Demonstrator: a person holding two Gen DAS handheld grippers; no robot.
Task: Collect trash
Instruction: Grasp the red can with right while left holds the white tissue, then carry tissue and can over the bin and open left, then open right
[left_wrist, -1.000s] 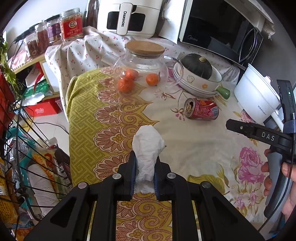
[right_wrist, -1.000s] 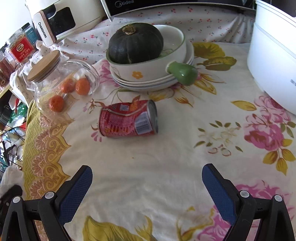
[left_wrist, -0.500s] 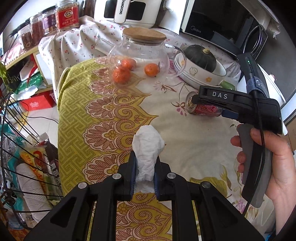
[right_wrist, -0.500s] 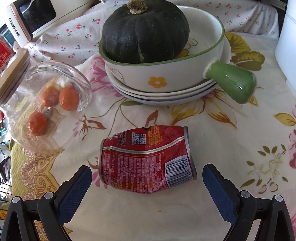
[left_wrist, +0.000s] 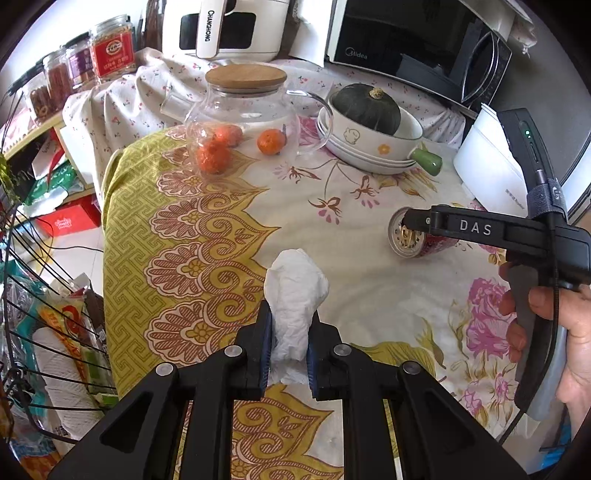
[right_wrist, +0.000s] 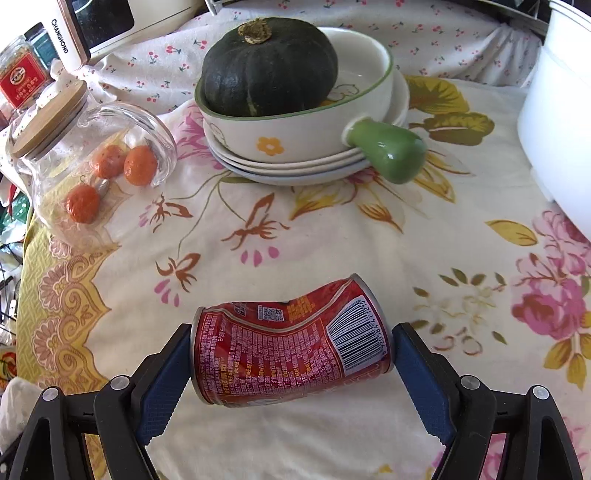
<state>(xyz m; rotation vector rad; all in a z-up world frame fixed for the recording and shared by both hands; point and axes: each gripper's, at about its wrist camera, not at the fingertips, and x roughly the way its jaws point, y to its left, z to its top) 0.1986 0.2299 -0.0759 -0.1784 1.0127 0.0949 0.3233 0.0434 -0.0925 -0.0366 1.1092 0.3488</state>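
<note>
A dented red can (right_wrist: 288, 350) lies on its side on the flowered tablecloth (right_wrist: 332, 240). My right gripper (right_wrist: 293, 332) straddles it end to end. Its jaws are closing, and the blue pads (right_wrist: 417, 365) stand right at the can's two ends with a thin gap on the right. From the left wrist view, one right finger (left_wrist: 476, 229) reaches over the can (left_wrist: 406, 240), with a person's hand (left_wrist: 554, 314) on the handle. My left gripper (left_wrist: 291, 314) is shut on a crumpled white tissue (left_wrist: 295, 280) above the table's near left part.
A glass jar (left_wrist: 243, 110) with oranges and a bowl (right_wrist: 295, 129) holding a dark pumpkin stand behind the can. A white pot (right_wrist: 554, 129) is at the right. Left of the table's edge hangs a wire basket (left_wrist: 22, 332) with packets inside.
My right gripper came forward and down until the can lay between its jaws, which have narrowed. The left gripper shifted slightly, still holding the tissue.
</note>
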